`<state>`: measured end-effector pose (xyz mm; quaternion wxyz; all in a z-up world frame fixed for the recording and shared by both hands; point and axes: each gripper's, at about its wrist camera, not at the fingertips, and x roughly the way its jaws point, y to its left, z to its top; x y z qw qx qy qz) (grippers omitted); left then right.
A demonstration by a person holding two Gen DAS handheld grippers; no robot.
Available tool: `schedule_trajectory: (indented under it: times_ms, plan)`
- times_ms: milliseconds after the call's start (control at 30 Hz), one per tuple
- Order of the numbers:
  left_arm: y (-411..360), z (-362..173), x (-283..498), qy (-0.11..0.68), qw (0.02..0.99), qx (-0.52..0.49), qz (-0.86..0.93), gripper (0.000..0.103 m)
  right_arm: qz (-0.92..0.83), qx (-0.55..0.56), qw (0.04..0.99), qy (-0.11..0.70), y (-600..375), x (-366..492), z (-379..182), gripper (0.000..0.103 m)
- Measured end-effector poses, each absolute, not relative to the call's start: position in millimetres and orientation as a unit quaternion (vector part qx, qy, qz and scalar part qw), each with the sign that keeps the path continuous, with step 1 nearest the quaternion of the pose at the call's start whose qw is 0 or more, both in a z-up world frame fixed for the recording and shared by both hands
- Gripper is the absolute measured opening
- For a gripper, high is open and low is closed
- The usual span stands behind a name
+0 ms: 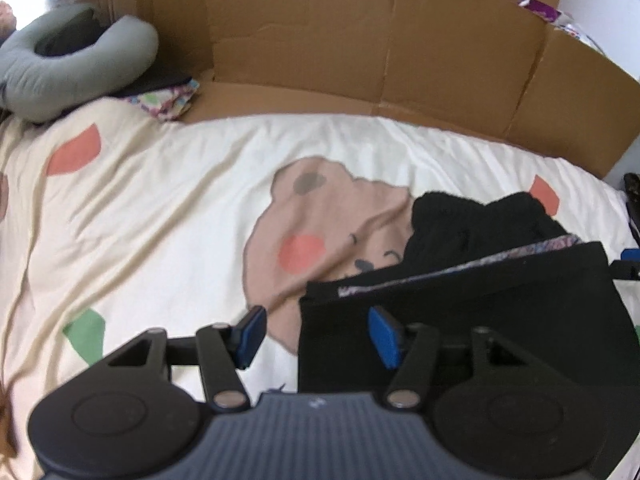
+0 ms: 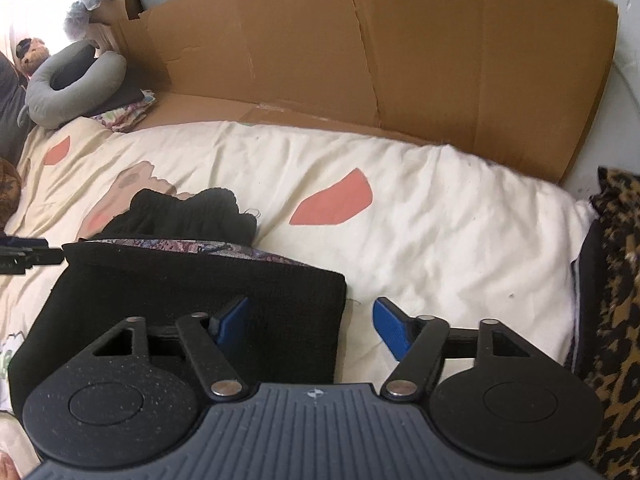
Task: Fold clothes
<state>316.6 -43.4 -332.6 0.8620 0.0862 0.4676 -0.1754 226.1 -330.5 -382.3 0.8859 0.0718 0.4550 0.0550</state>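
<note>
A black garment (image 1: 480, 320) lies folded flat on the cream bedsheet (image 1: 160, 220), a strip of purple patterned lining (image 1: 460, 272) showing along its far edge. Behind that a black part (image 1: 472, 224) sits bunched up. My left gripper (image 1: 318, 336) is open over the garment's left edge, its right pad above the cloth and its left pad above the sheet. In the right wrist view the same garment (image 2: 200, 280) fills the lower left. My right gripper (image 2: 312, 326) is open astride its right edge, with nothing pinched.
A cardboard wall (image 2: 400, 60) stands along the bed's far side. A grey neck pillow (image 1: 72, 68) and a small patterned cloth (image 1: 168, 100) lie at the far left. Leopard-print fabric (image 2: 616, 280) borders the bed on the right. The sheet right of the garment (image 2: 440, 240) is bare.
</note>
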Motion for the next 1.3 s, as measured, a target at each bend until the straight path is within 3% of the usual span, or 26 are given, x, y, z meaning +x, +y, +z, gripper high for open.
schedule_trajectory:
  times_ms: [300,433,500,567,667,1133,1300]
  plan:
    - [-42,-346,324,0.469,0.858,0.077,-0.193,0.04,0.063,0.109,0.875,0.467,-340,239,-396,0.053]
    - [-44,-353,327,0.473,0.853,0.078,-0.206,0.038,0.066,0.123,0.872,0.47,-342,245,-401,0.047]
    - [-45,-357,329,0.476,0.85,0.077,-0.213,0.032,0.068,0.127,0.87,0.471,-343,249,-404,0.044]
    - [-45,-360,329,0.474,0.849,0.08,-0.219,0.027,0.072,0.13,0.869,0.472,-344,252,-406,0.026]
    - [-44,-360,327,0.465,0.853,0.087,-0.222,0.004,0.075,0.125,0.87,0.471,-344,255,-407,0.006]
    - [-48,-362,336,0.455,0.861,0.085,-0.209,0.003,0.057,0.098,0.885,0.452,-345,261,-405,0.004]
    - [-49,-364,329,0.457,0.86,0.109,-0.201,0.015,0.056,0.118,0.878,0.46,-345,261,-411,0.007]
